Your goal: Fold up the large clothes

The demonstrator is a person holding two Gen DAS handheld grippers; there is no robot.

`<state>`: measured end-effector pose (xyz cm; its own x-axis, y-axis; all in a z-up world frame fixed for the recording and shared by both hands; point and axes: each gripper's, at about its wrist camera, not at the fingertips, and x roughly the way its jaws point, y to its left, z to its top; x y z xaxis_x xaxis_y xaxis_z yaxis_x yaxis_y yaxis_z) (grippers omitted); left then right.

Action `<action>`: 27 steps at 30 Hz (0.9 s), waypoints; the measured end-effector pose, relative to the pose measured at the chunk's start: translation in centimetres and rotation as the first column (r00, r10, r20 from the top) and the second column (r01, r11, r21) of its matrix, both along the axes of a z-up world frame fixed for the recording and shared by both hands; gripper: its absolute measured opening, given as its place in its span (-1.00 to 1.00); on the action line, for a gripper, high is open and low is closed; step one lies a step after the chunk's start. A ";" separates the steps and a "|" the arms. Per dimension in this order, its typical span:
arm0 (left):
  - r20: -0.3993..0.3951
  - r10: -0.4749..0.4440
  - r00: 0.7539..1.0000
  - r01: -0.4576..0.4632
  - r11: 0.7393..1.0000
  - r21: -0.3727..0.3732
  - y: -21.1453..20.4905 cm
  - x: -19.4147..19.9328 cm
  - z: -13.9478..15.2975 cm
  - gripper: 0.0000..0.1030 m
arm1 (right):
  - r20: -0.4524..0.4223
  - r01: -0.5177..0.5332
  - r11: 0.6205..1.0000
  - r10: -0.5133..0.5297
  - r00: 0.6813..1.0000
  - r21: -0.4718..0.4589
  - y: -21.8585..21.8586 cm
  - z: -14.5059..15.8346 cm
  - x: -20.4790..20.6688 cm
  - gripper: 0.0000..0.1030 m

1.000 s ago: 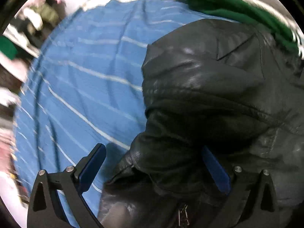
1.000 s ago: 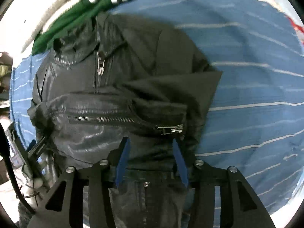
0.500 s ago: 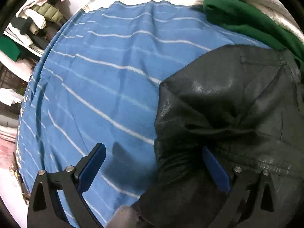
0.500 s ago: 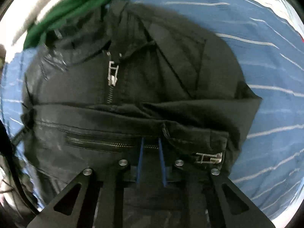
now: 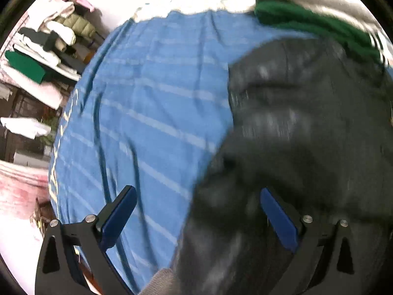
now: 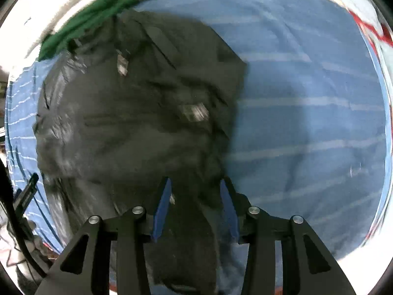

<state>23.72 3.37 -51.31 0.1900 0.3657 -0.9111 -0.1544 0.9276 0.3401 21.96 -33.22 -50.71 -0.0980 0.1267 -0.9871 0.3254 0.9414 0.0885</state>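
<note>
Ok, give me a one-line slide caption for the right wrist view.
Right tongs open above the black leather jacket bunched on the blue striped sheet.

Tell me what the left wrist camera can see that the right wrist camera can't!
Only the left wrist view shows the shelves of folded clothes beside the bed. Only the right wrist view shows the jacket's metal zipper pull and a red-and-white cloth at the far edge. Both show the black leather jacket lying on the blue striped sheet, with a green garment behind it.
</note>
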 end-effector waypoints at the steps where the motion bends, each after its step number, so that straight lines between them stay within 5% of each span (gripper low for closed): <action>1: -0.031 0.003 1.000 -0.003 1.000 -0.002 -0.6 -1.0 -1.0 1.00 | -0.014 0.001 1.000 -0.001 1.000 0.011 -0.2 -0.8 -0.5 -0.14; 4: -0.071 0.005 0.997 -0.002 0.999 0.051 -1.8 -2.6 -3.6 1.00 | -0.043 -0.055 0.997 0.057 0.997 0.050 0.7 -3.8 -1.0 -0.14; 6: -0.089 0.006 0.996 0.002 0.996 0.090 -2.6 -3.4 -5.7 1.00 | -0.069 -0.134 0.990 0.131 0.989 -0.039 1.5 -5.8 -1.2 -0.25; 10: -0.043 0.050 0.998 -0.044 0.990 0.132 -3.0 -3.6 -6.2 1.00 | -0.056 -0.065 0.997 0.063 0.996 -0.039 -0.6 -7.9 -2.6 -0.38; 14: -0.035 0.073 0.997 -0.064 0.978 0.198 -4.0 -3.9 -5.5 1.00 | -0.076 -0.118 0.993 0.116 0.990 -0.024 -0.3 -7.7 -2.4 -0.33; 20: -0.018 0.106 0.994 -0.094 0.940 0.328 -7.4 -6.0 -1.9 1.00 | -0.006 -0.171 0.981 0.172 0.985 0.087 -3.1 -3.6 -3.4 0.45; 23: -0.021 0.056 0.998 -0.042 0.905 0.422 -12.2 -8.6 0.3 1.00 | 0.025 -0.190 0.978 0.188 0.982 0.086 -5.8 -1.8 -4.8 0.54; 27: -0.084 -0.011 0.996 0.045 0.907 0.419 -19.5 -12.3 0.8 1.00 | 0.056 -0.206 0.977 0.204 0.977 0.048 -11.1 -0.5 -6.6 0.55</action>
